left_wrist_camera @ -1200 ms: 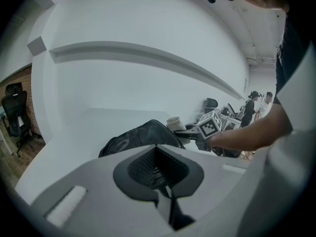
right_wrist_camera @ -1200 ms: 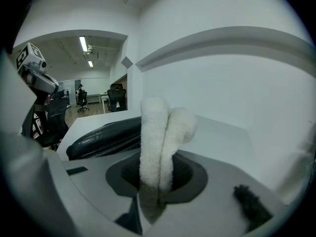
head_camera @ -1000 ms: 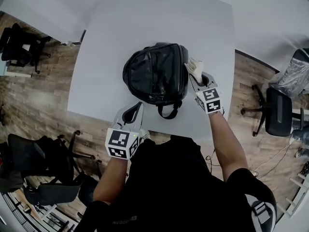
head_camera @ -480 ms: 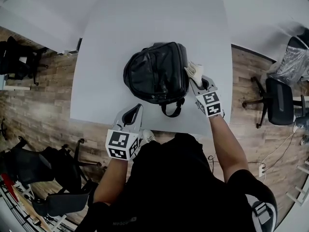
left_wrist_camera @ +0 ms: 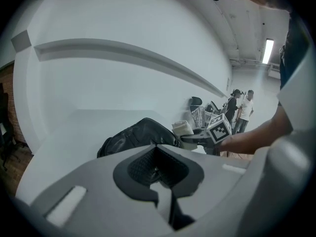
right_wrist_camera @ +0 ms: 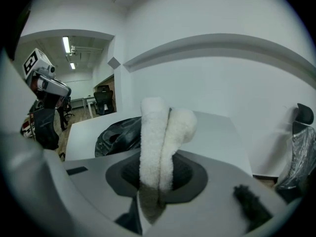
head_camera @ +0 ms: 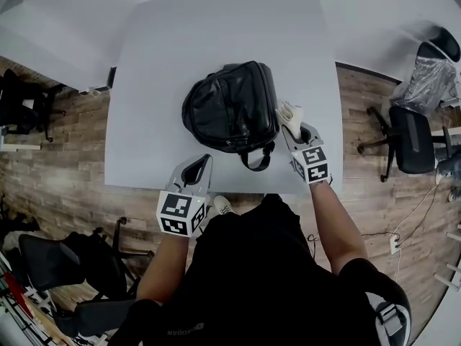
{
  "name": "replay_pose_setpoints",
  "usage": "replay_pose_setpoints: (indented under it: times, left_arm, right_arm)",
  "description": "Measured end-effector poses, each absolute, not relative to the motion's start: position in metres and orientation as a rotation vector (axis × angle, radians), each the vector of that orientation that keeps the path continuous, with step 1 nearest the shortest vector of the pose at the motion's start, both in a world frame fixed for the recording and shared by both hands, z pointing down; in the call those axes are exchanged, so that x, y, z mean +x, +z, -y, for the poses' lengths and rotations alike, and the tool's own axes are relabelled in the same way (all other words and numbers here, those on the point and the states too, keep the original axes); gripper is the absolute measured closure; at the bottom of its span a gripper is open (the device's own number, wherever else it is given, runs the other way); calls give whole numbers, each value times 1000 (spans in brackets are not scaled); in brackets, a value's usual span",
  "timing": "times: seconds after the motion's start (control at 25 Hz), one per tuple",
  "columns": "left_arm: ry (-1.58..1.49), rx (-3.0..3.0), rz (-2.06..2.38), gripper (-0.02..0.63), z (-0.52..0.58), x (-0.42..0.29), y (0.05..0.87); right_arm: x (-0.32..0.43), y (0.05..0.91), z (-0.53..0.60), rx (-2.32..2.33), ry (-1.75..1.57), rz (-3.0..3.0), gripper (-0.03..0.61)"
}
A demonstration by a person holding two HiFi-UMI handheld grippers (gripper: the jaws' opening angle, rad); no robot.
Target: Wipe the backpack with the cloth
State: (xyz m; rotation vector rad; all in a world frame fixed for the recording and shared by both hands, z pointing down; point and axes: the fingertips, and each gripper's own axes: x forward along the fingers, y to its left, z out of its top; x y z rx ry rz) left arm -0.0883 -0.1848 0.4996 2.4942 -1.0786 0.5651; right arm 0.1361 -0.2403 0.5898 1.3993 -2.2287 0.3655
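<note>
A black leather backpack [head_camera: 232, 108] lies on the white table [head_camera: 158, 63], its carry handle toward me. My right gripper [head_camera: 291, 116] is shut on a folded white fluffy cloth [head_camera: 289, 111] just off the backpack's right side; whether the cloth touches the bag I cannot tell. In the right gripper view the cloth [right_wrist_camera: 163, 137] sticks up between the jaws, the backpack [right_wrist_camera: 118, 135] to its left. My left gripper [head_camera: 196, 170] hovers at the table's near edge, below the backpack, jaws shut with nothing in them. The left gripper view shows the backpack [left_wrist_camera: 140, 135] ahead and the cloth [left_wrist_camera: 183, 128] beyond.
Office chairs stand on the wooden floor at the right [head_camera: 407, 139] and at the left [head_camera: 25, 99]. The table's near edge [head_camera: 144, 186] runs just under my grippers. People stand far off in the left gripper view [left_wrist_camera: 242, 110].
The right gripper with the cloth has slid slightly toward me along the backpack's right side. The left gripper has stayed put. The head view has shifted a little.
</note>
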Motion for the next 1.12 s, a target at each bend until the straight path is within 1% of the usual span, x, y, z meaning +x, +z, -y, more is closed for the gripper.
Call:
replay_pose_setpoints:
  times: [0.4, 0.88, 1.12]
  left_arm:
    - [539, 2533, 1041, 607, 174, -109, 495]
    - [508, 2542, 1043, 607, 154, -162, 495]
    - [483, 2536, 1054, 607, 146, -184, 500]
  right_arm:
    - [120, 582, 205, 1441, 404, 2193, 492]
    - [87, 554, 178, 1514, 398, 2165, 492]
    - [77, 533, 178, 1595, 459, 2131, 492]
